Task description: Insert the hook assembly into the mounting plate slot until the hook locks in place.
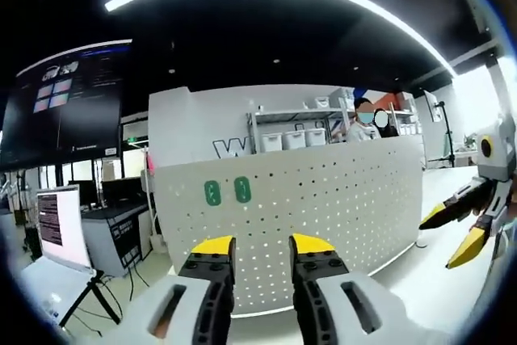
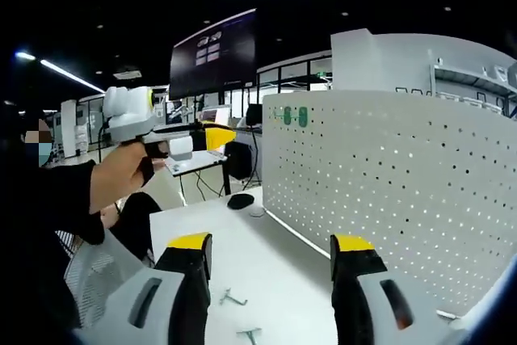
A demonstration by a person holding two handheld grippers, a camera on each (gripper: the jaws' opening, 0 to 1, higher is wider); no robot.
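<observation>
**Q:** Hooks first: where do they lie, and is any of them in the plate?

**A:** Two small metal hook pieces (image 2: 232,297) lie loose on the white table (image 2: 266,268) in the right gripper view, between that gripper's own fingers and just ahead of them. One is nearer the camera (image 2: 249,333). Neither is held, and neither touches the board.

**Q:** And the mounting plate?

**A:** White perforated pegboard (image 1: 323,199) stands upright along the far edge of the table, its rows of holes bare apart from two green tags (image 1: 227,191) near its top left corner in the left gripper view. I cannot make out a hook seated in any slot.

**Q:** What are the grippers doing?

**A:** Left gripper (image 1: 262,246) faces the board with its yellow-tipped fingers spread and nothing between them. Right gripper (image 2: 271,250) is likewise parted and empty above the table, its fingers wider apart. Each also appears in the other's view: the right one at the edge of the left view (image 1: 456,236), the left one raised in a person's hand (image 2: 129,169).

**Q:** So how far along is it?

**A:** By my reading, barely begun. Picking up a hook, lining it up with a slot and pressing it home until it locks all remain.
</observation>
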